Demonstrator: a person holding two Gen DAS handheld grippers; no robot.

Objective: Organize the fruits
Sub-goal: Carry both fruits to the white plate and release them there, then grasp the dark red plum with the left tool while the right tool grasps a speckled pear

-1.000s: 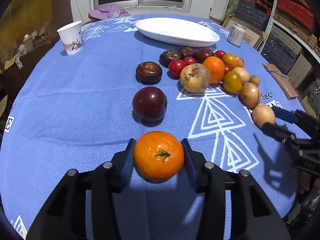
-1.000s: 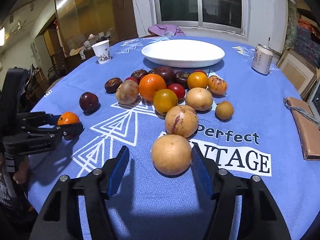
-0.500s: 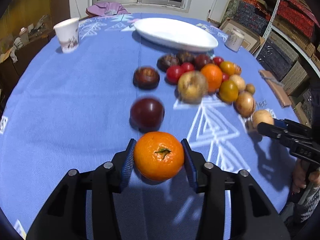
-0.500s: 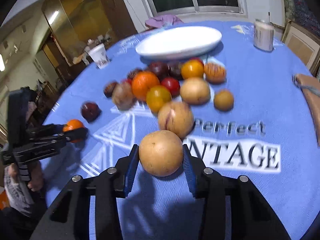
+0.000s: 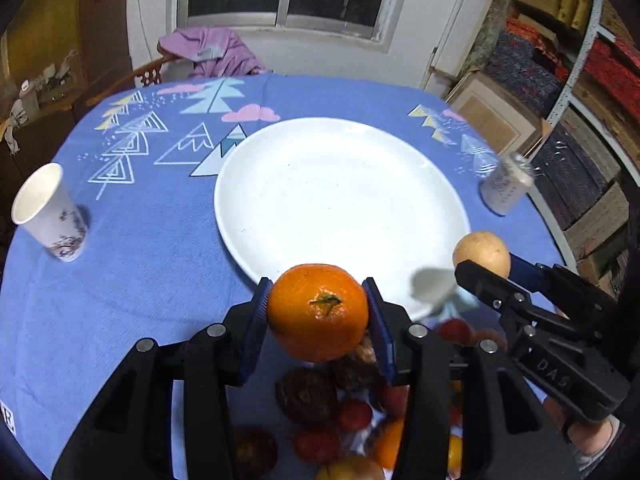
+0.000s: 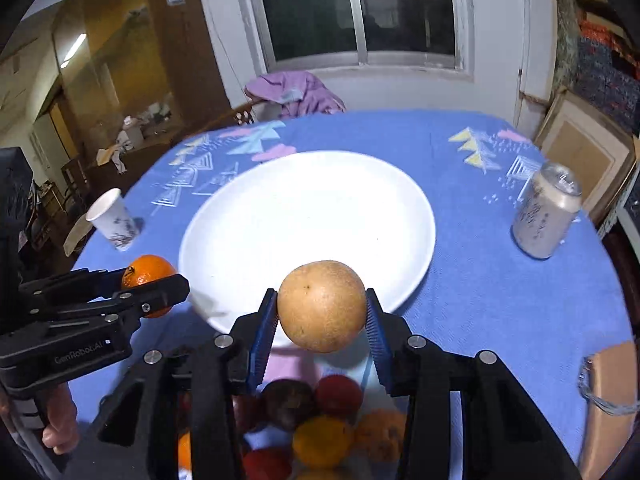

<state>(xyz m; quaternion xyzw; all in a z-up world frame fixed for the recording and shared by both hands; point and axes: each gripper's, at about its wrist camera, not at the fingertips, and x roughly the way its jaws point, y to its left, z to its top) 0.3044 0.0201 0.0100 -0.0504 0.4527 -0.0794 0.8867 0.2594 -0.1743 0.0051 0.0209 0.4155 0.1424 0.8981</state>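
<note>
My left gripper (image 5: 318, 312) is shut on an orange mandarin (image 5: 318, 312) and holds it in the air at the near rim of the empty white plate (image 5: 340, 196). My right gripper (image 6: 322, 306) is shut on a tan round fruit (image 6: 322, 306), lifted over the plate's (image 6: 308, 216) near edge. Each gripper shows in the other's view: the right with its tan fruit (image 5: 482, 254), the left with its mandarin (image 6: 148, 274). The pile of remaining fruits (image 5: 320, 412) lies below the grippers, also in the right wrist view (image 6: 312, 424).
A paper cup (image 5: 48, 216) stands left of the plate, and also shows in the right wrist view (image 6: 112, 220). A can (image 6: 546, 216) stands to the right, and a brown pouch (image 6: 608, 396) lies at the right edge. A chair with purple cloth (image 5: 212, 54) is behind the table.
Both grippers have lifted their fruits off the table and moved forward over the fruit pile to the plate's near edge.
</note>
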